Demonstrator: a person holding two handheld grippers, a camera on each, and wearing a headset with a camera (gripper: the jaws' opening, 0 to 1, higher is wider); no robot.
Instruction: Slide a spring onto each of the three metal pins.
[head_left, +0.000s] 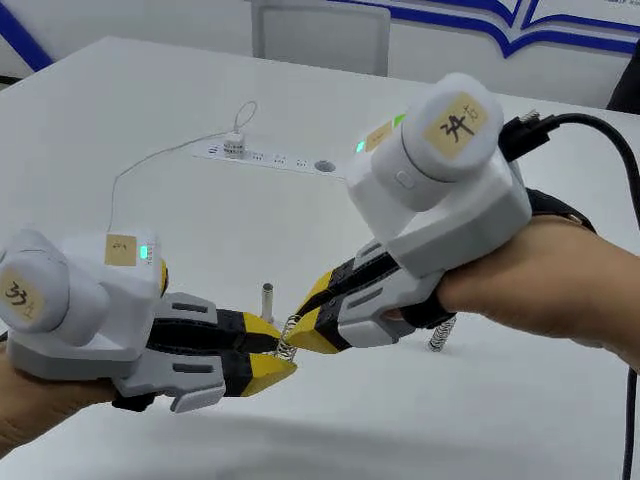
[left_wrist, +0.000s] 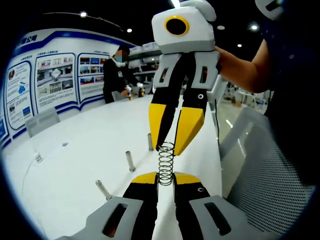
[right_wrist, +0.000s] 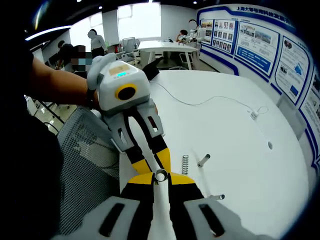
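**Spring pinched at both ends, pins bare**

Left tongs (left_wrist: 165, 179) are clamped on the lower end of a spring (left_wrist: 166, 164), and right tongs (left_wrist: 175, 142) are clamped on its upper end. The spring is held in the air over the tabletop (left_wrist: 75, 165), near the three pins (left_wrist: 129, 161) but touching none. All three pins are bare. A second spring (right_wrist: 185, 164) lies on the tabletop just beside one pin.

Risks, as judged:
- If the hands drift apart or twist, the coil could stretch or buckle.
- If one side lets go while the coil is loaded, the spring could flick free and roll off.
- With both ends covered by tips, the bore is not free to meet a pin.

Hard to make out:
- How deep either pair of tips bites.
- Fisheye skew hides whether the pins stand truly upright.
- In the head view the second spring is partly behind the right hand (head_left: 530, 275).
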